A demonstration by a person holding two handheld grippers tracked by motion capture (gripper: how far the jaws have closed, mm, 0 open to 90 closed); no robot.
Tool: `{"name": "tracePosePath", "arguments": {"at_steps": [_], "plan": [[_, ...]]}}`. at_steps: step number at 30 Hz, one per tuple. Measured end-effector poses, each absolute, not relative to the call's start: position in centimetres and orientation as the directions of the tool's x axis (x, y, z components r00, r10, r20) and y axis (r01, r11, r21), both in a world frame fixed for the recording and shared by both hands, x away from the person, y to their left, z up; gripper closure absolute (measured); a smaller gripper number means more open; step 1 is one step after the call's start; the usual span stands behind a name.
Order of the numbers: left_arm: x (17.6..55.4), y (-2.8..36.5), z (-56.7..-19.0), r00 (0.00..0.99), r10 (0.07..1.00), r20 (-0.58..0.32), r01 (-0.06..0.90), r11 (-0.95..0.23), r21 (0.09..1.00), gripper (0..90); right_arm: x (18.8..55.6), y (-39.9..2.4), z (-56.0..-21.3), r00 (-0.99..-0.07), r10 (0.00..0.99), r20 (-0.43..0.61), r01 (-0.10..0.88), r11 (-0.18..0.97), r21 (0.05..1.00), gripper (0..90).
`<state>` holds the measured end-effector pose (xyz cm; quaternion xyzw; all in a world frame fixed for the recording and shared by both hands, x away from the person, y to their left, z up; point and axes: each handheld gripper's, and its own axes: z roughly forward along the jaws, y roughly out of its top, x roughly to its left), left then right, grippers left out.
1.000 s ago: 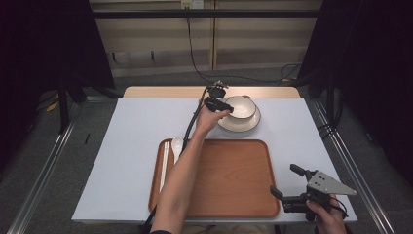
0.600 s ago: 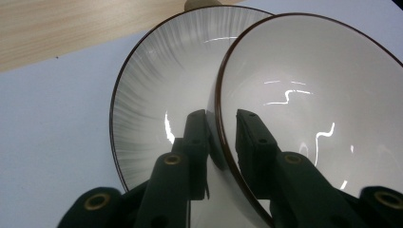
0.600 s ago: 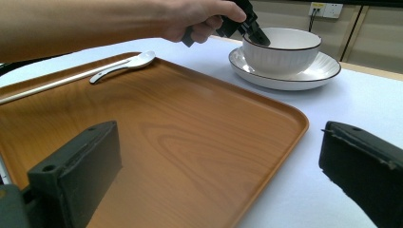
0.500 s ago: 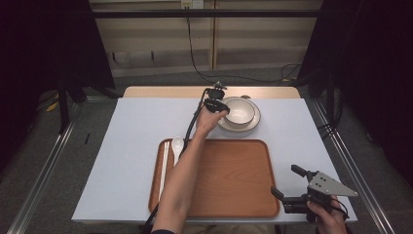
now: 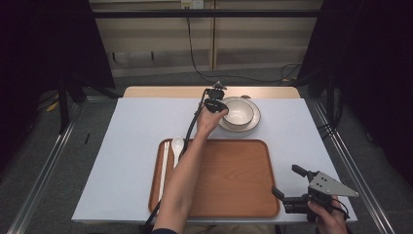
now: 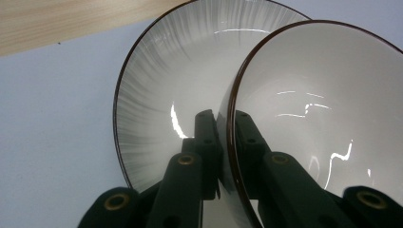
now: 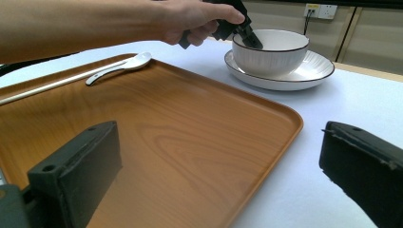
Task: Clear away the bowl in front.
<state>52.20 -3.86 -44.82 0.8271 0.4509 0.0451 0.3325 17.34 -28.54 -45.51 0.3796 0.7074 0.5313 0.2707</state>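
the left gripper (image 6: 227,130), its jaws just closing, clamps the rim of the white ceramic bowl (image 6: 323,109) on its saucer (image 6: 157,95); the right gripper (image 7: 218,166) gapes empty.

From above, my table (image 5: 122,146) is evenly bright while the upper left and right of the frame fall into near black. Along my left gripper (image 6: 227,142), white glare streaks cross the bowl (image 6: 323,104) at right, and the jaws at the bottom edge blur. My right gripper's jaws are soft in the lower corners.
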Motion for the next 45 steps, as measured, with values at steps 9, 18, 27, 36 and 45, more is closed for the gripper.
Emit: {"name": "tracePosePath", "arguments": {"at_steps": [9,18,27,36,45], "plan": [[52.3,-3.3,-44.5,0.566,0.781,-0.263,0.727,-0.323,0.606,82.7,17.3,-28.5,-45.5,-0.567,0.823,0.022,0.253,0.149,0.956,0.0],[52.1,-2.5,-44.2,0.55,0.79,-0.27,0.732,-0.301,0.611,82.5,17.3,-28.5,-45.5,-0.567,0.824,0.018,0.248,0.15,0.957,0.0],[51.3,-1.1,-42.9,0.563,0.777,-0.282,0.713,-0.285,0.64,82.5,17.3,-28.5,-45.5,-0.563,0.826,0.018,0.251,0.151,0.956,0.0],[49.4,-0.4,-42.3,0.598,0.753,-0.276,0.688,-0.306,0.658,82.5,17.3,-28.4,-45.4,-0.555,0.832,0.016,0.247,0.146,0.958,0.0],[47.7,1.6,-41.2,0.602,0.757,-0.254,0.662,-0.296,0.688,82.5,17.3,-28.4,-45.4,-0.559,0.829,0.013,0.248,0.152,0.957,0.0]]}}
